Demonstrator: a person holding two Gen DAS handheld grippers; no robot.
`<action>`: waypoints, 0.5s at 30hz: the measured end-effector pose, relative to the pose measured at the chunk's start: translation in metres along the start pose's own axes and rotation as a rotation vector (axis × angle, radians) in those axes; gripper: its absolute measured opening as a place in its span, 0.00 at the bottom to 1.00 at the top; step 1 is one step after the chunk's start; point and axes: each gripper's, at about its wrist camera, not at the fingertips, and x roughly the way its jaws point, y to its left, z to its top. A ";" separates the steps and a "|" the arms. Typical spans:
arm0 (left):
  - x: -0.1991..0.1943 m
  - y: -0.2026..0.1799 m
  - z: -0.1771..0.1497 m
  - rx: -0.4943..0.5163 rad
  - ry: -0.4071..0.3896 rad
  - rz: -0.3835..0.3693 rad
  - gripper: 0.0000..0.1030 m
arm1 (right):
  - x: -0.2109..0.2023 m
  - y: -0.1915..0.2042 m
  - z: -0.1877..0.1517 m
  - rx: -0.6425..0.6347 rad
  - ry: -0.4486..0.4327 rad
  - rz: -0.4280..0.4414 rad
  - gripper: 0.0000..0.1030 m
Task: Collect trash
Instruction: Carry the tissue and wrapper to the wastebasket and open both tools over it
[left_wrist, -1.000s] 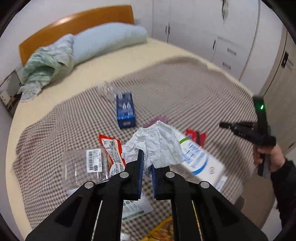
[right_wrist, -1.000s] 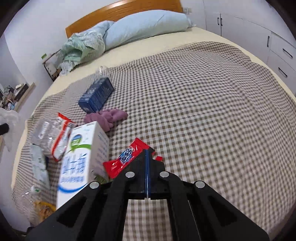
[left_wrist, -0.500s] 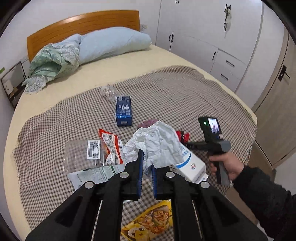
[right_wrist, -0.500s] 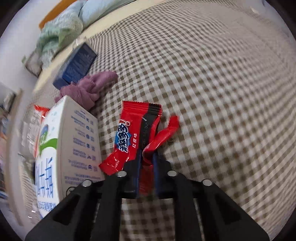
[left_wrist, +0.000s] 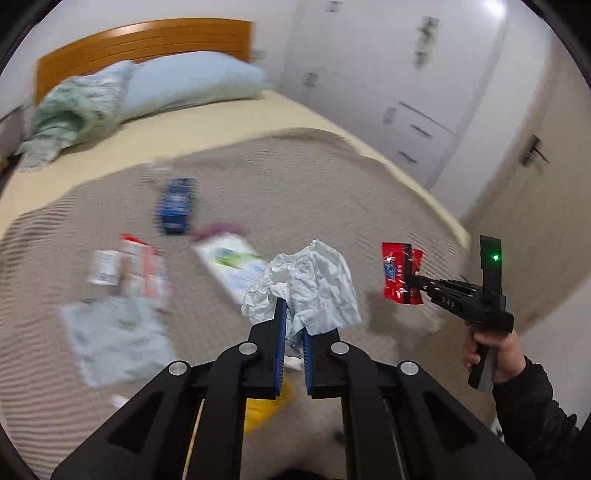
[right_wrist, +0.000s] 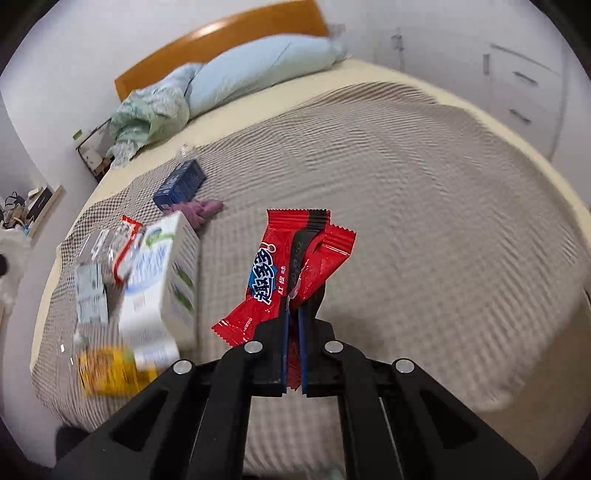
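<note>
Left hand-held gripper (left_wrist: 293, 325), seen along its own fingers: the jaws stand narrow, clamped on a crumpled white tissue (left_wrist: 314, 291) that rises clear above the checked blanket (left_wrist: 295, 192) of the bed (left_wrist: 229, 125). Right hand-held gripper (right_wrist: 293, 321), in its own view: the jaws are nearly together, pinching the lower edge of a red snack wrapper (right_wrist: 280, 273) with blue lettering, which stands up from the fingertips, off the blanket (right_wrist: 424, 206). In the left wrist view the same wrapper (left_wrist: 397, 273) hangs at the tip of the right hand-held gripper (left_wrist: 412, 282), carried by a hand (left_wrist: 493, 356) in a dark sleeve, to the right of the tissue and apart from it. Remaining litter on the blanket, blurred in both views: a dark blue carton (right_wrist: 180, 183) lying on its side, a purple cloth (right_wrist: 201, 210) just beside it, a white milk carton (right_wrist: 159, 280) with green and blue print, a red-and-white packet (right_wrist: 125, 249) touching a clear plastic pack, and a yellow food packet (right_wrist: 110, 373) near the bed's lower edge. At the head of the bed: a pale blue pillow (right_wrist: 258, 70), a green patterned cloth (right_wrist: 147, 114) and a wooden headboard (right_wrist: 221, 40).
</note>
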 end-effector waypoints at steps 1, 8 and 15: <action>0.011 -0.030 -0.017 0.034 0.016 -0.048 0.06 | -0.013 -0.012 -0.018 0.000 -0.014 -0.020 0.04; 0.103 -0.161 -0.122 0.221 0.230 -0.156 0.06 | -0.055 -0.094 -0.160 0.152 0.052 -0.188 0.05; 0.218 -0.232 -0.224 0.341 0.551 -0.170 0.07 | -0.048 -0.146 -0.266 0.289 0.182 -0.253 0.05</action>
